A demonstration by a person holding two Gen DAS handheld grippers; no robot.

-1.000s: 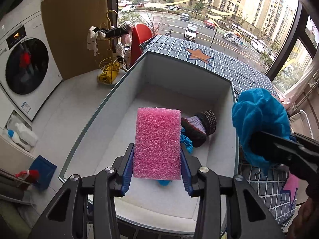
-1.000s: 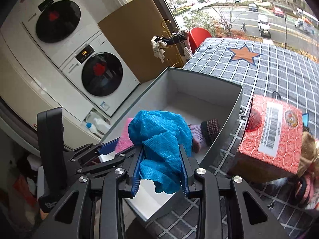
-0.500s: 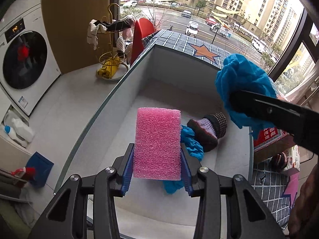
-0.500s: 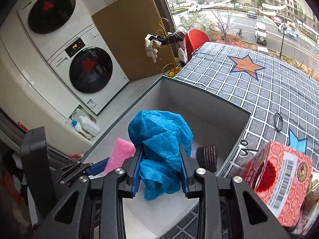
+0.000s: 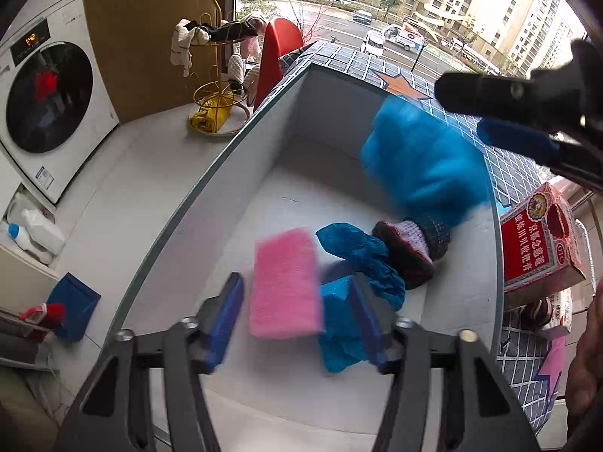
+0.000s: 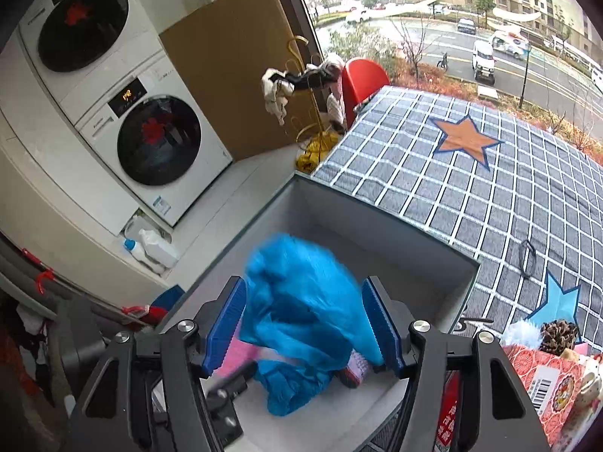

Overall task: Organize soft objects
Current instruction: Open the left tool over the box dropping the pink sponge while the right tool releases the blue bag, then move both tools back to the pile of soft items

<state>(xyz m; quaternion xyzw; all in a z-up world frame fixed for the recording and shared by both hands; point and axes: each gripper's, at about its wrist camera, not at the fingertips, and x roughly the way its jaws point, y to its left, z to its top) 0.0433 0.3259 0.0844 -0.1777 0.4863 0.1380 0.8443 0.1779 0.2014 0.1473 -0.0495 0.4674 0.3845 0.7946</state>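
So both my claws are over the grey box (image 5: 211, 203) and both have just been opening up. The left claw (image 5: 297, 320) is spread now, and the pink sponge (image 5: 286, 282) sits between its blue pads (image 5: 226, 316) with a clear gap on each side, so neither pad is touching it. It's smeared with motion blur and seems to be in the air above the box floor, though I can't tell for sure. Its long side runs from near to far, in line with the fingers, flat face toward the camera.

The right claw (image 6: 312, 324) is the same story: jaws apart, and the blue plastic bag (image 6: 305, 309) is a blurred lump between the pads, loose from them as far as I can see. From the left camera the same bag is a blue smear by the far right wall of the box, just under the black fingers of the right claw. It's a crumpled ball, so no real long axis.

On the box floor there's another scrap of blue plastic (image 5: 361, 256) and a purple knit sock (image 5: 410, 248), lying just right of the sponge with the sock's cuff pointing right.

Both claws point steeply down into the box. The box sits at the left edge of a checked tablecloth (image 6: 471, 173), and a red carton (image 5: 542, 241) stands just outside its right wall.
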